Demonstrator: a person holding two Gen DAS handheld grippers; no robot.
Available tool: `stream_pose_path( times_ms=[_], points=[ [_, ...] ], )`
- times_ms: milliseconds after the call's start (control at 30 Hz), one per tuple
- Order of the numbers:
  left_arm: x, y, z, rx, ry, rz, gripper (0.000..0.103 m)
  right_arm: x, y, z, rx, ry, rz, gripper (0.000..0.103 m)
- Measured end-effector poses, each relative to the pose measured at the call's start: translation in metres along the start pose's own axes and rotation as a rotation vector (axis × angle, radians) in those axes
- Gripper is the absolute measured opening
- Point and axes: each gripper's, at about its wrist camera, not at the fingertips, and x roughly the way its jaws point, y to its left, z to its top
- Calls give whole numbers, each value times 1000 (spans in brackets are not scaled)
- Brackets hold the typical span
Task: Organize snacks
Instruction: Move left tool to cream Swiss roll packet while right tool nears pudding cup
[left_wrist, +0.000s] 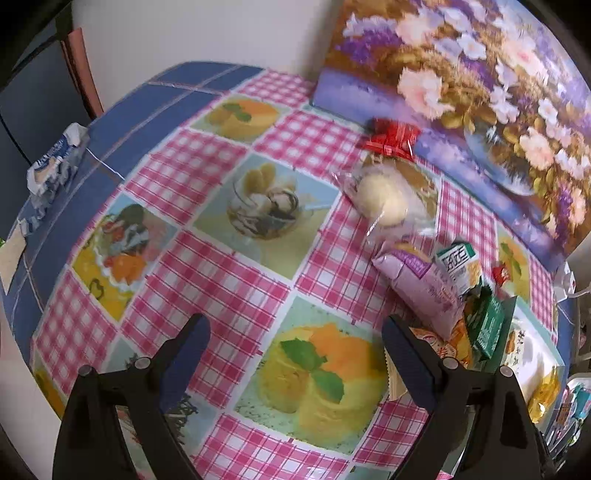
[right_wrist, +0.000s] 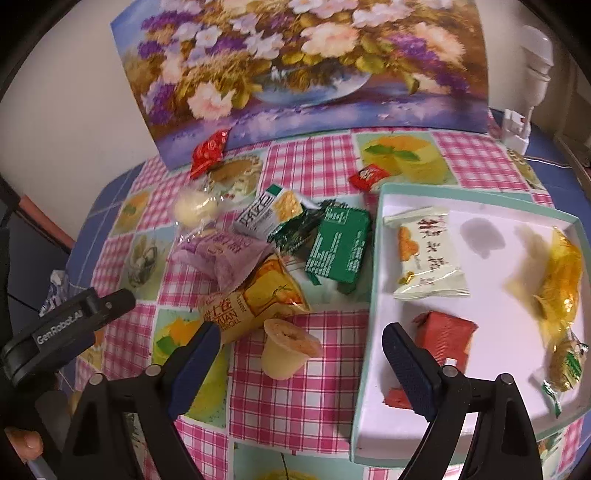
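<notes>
Both tongs, left (left_wrist: 295, 347) and right (right_wrist: 301, 349), gape empty; jelly cup (right_wrist: 290, 349) beneath right.

Black two-finger grippers with dark blue pads.
Left gripper (left_wrist: 295, 343) and right gripper (right_wrist: 301, 350): matt black angular frames, ribbed blue pads (right_wrist: 406, 365), round silver pivot pins. White "GenRobot.AI" lettering along the left gripper's black side.

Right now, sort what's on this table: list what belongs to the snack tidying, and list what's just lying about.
For the job:
white box
jelly cup
yellow roll packet
purple packet
green packet
white-green packet
red candy
small red packet
clear-wrapped bun

Just lying about:
flower painting
blue-white carton
white device
</notes>
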Motion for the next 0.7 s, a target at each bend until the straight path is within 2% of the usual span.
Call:
stream_pose_path(
  times_ms=[267,533,700],
  points=[
    [33,-17,-8,58,112,10,94,20,3,-5,-11,42,-8,87],
    [39,-24,-11,54,127,-5,94,28,11,-4,-55,59,13,78],
    [44,-27,-10,64,133,0,94,38,16,-7,-96,76,5,77]
  ],
)
